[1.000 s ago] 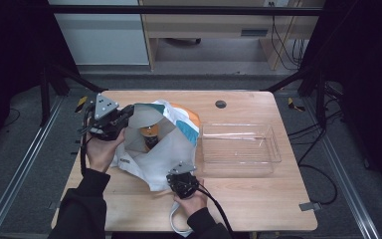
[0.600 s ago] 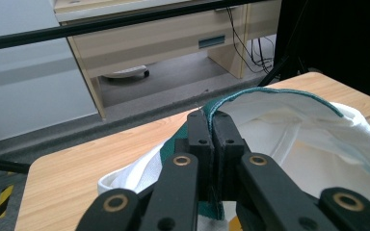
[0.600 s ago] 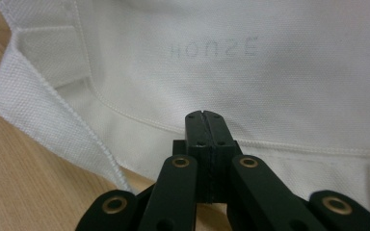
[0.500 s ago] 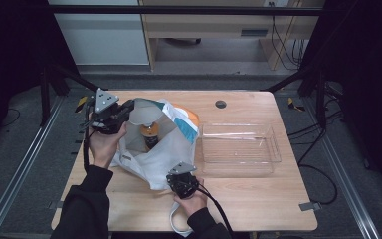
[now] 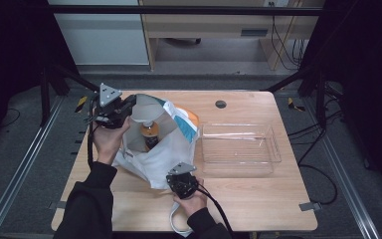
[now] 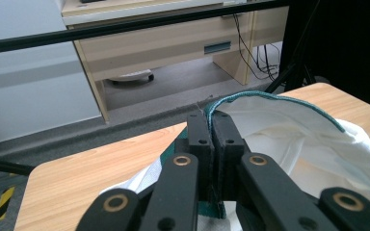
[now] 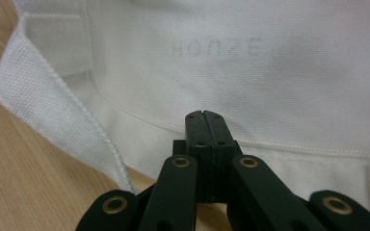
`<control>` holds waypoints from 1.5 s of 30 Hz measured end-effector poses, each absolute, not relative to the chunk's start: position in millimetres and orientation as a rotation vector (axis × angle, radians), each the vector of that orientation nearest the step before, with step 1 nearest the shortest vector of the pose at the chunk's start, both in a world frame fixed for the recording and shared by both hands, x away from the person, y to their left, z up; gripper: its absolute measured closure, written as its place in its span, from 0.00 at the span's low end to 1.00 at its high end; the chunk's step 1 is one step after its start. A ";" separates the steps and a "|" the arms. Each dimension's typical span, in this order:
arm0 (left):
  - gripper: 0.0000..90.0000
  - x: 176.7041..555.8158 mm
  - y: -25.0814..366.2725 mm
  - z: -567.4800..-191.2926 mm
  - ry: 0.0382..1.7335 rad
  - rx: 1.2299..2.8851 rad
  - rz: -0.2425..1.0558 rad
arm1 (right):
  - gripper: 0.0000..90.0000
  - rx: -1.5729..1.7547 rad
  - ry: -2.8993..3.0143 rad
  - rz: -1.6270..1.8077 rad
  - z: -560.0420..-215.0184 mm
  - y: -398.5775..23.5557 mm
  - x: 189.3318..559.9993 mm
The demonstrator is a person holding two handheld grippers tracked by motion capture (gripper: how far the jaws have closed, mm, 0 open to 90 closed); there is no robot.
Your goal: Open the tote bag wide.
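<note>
left hand-held gripper (image 5: pixel 124 107) clenched on the green-trimmed rim (image 6: pixel 250 98) of the white cloth bag (image 5: pixel 149 159), holding the mouth lifted and open at the surface's left side. inside the opening, just right of that gripper, stands a bottle (image 5: pixel 149 134), orange-bodied, pale cap up, long axis upright; left hand clearly nearer it. right hand-held gripper (image 5: pixel 181 181) clenched on the bag's near lower edge (image 7: pixel 250 144), pinning it to the wooden surface (image 5: pixel 258 199). clear plastic tray (image 5: pixel 238 144) sits right of the bag, near. beyond the surface: grey floor, a desk, trailing cables.
</note>
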State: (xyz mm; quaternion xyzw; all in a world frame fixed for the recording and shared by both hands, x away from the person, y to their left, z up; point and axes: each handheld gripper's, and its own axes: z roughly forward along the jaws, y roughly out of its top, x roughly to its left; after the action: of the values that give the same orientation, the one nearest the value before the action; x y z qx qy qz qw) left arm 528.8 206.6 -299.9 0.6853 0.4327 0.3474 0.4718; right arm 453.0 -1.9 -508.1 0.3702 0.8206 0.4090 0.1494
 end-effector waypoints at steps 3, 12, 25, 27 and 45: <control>0.98 533.8 207.2 -299.6 1.071 1.675 0.846 | 1.00 1.061 2.360 1.175 -508.1 -2.0 453.1; 0.98 547.5 206.3 -304.6 1.092 1.673 0.842 | 1.00 1.056 2.363 1.176 -508.1 -1.7 453.1; 0.98 561.6 207.5 -310.2 1.121 1.662 0.839 | 1.00 1.046 2.364 1.177 -508.2 0.0 452.3; 0.98 564.0 207.7 -311.0 1.124 1.661 0.840 | 1.00 1.045 2.367 1.175 -508.0 0.0 452.3; 0.98 579.8 208.7 -320.7 1.155 1.667 0.840 | 1.00 1.041 2.368 1.177 -508.3 0.1 453.2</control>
State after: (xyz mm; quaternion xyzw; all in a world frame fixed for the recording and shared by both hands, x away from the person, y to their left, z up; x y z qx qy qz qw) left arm 579.8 208.7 -320.7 0.6758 0.4684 0.3405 0.4560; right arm 453.2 0.1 -508.3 0.3622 0.8239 0.4096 0.1493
